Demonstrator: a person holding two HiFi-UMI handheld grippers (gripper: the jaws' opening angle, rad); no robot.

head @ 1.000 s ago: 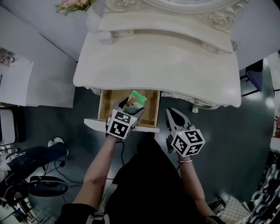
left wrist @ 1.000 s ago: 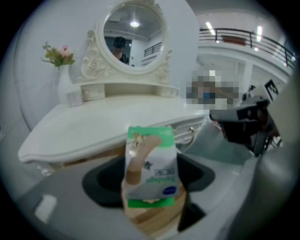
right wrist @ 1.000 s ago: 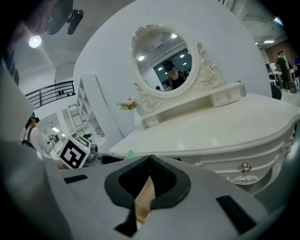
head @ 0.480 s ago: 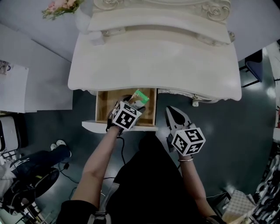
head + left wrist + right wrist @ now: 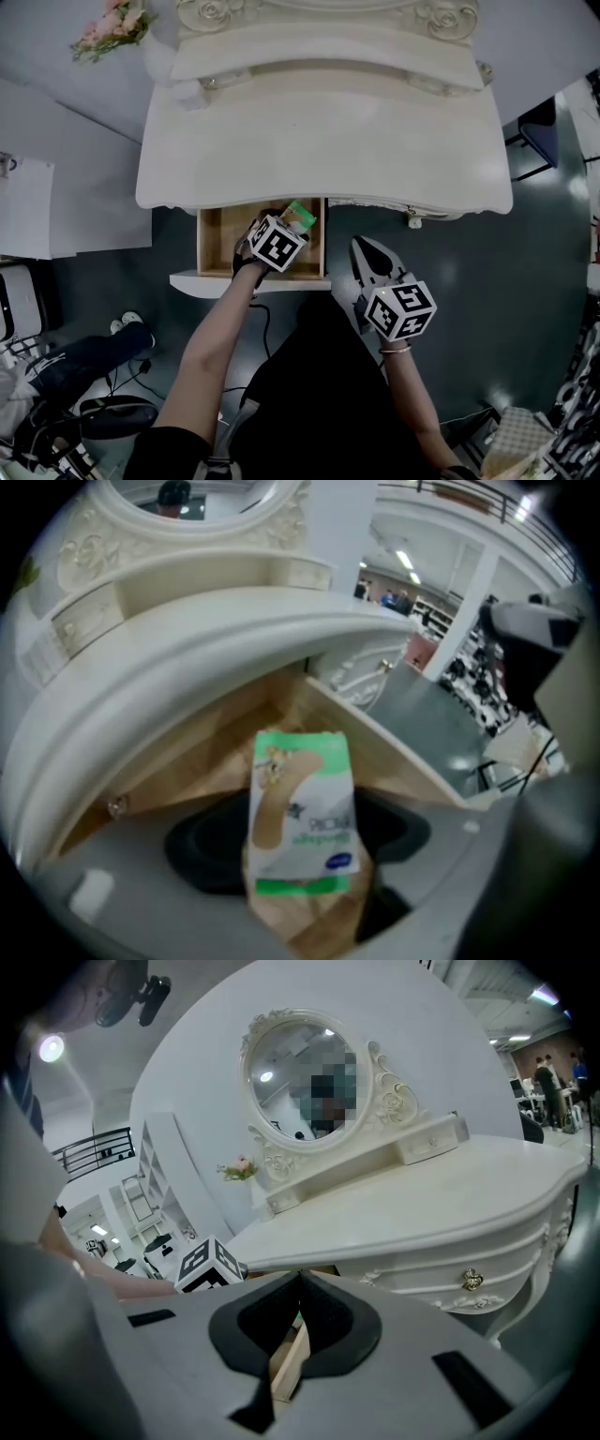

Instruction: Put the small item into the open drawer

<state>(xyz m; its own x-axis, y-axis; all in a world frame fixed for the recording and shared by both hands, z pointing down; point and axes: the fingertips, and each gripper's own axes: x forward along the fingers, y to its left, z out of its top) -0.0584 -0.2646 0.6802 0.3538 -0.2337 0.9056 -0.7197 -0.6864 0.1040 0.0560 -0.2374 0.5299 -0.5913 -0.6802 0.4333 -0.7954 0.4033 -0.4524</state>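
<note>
Left gripper view: your left gripper (image 5: 302,916) is clamped on the small item, a flat green-and-white plaster packet (image 5: 302,817). The jaws grip its lower end, and the rest of the packet projects forward past the jaw tips. Directly ahead of the tips lies the wooden interior of the open drawer (image 5: 202,761), under the overhanging edge of the dressing table (image 5: 187,658).

In the head view, the left gripper (image 5: 289,225) is over the drawer (image 5: 211,246), with the packet (image 5: 300,214) ahead of the tips, near the side wall closest to your other tool. How high the packet hangs above the drawer floor cannot be read from any view.

Your right gripper (image 5: 367,251) is outside the drawer, just beside that side wall. In the right gripper view, the right gripper (image 5: 298,1288) has its jaws brought together at the tips with nothing held between them.

Progress, as judged from these views:
- Done: the drawer is open, the packet is gripped, and it has been carried into the drawer opening.
- Remaining: lower the packet if needed, spread the left jaws to release it, and withdraw.

Release only when the packet is clear of the table edge above it.
</note>
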